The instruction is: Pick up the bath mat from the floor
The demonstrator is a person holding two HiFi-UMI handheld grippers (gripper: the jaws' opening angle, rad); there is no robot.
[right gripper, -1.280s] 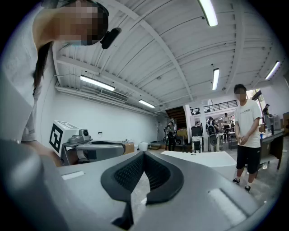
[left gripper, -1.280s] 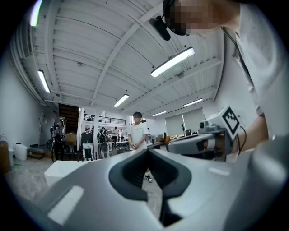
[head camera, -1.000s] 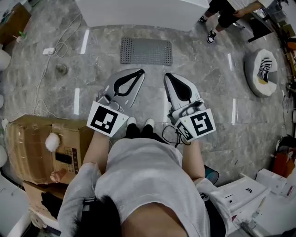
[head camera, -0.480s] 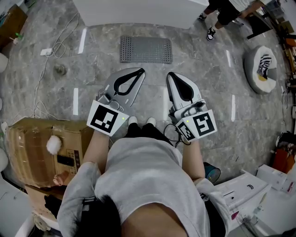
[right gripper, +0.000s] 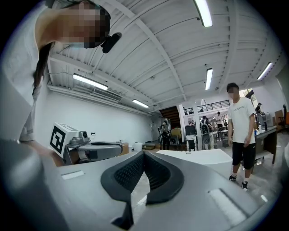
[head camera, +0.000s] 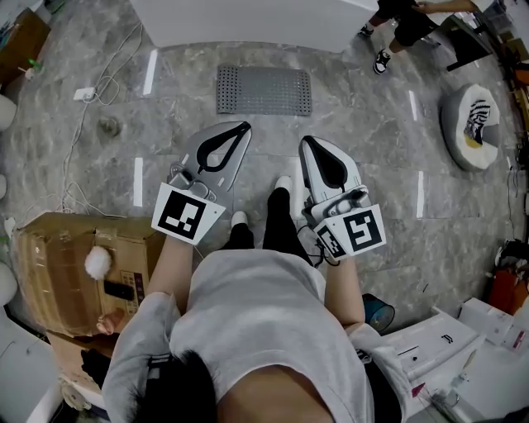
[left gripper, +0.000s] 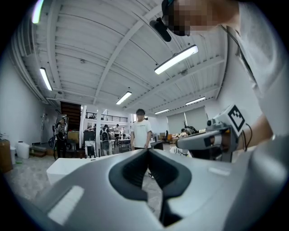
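Note:
A grey perforated bath mat [head camera: 264,90] lies flat on the marble floor, ahead of me in the head view. My left gripper [head camera: 245,126] is held at waist height, its jaws shut and empty, tips pointing toward the mat. My right gripper [head camera: 307,140] is beside it, also shut with nothing in it. Both stand well short of the mat and above it. In the left gripper view the shut jaw tips [left gripper: 148,150] point across the room, with the right gripper [left gripper: 212,137] at the side. The right gripper view shows its shut tips [right gripper: 143,153] and the left gripper [right gripper: 86,149]. The mat is in neither gripper view.
A white platform [head camera: 256,21] stands just beyond the mat. A cardboard box [head camera: 66,264] is at my left, white boxes [head camera: 463,339] at my right. A cable and power strip [head camera: 87,92] lie far left. A round cushion [head camera: 471,128] is far right. A person [head camera: 401,25] stands near the platform.
My right foot has stepped forward toward the mat. Both grippers have shifted slightly with the step, still shut. The person at the top right has moved a little.

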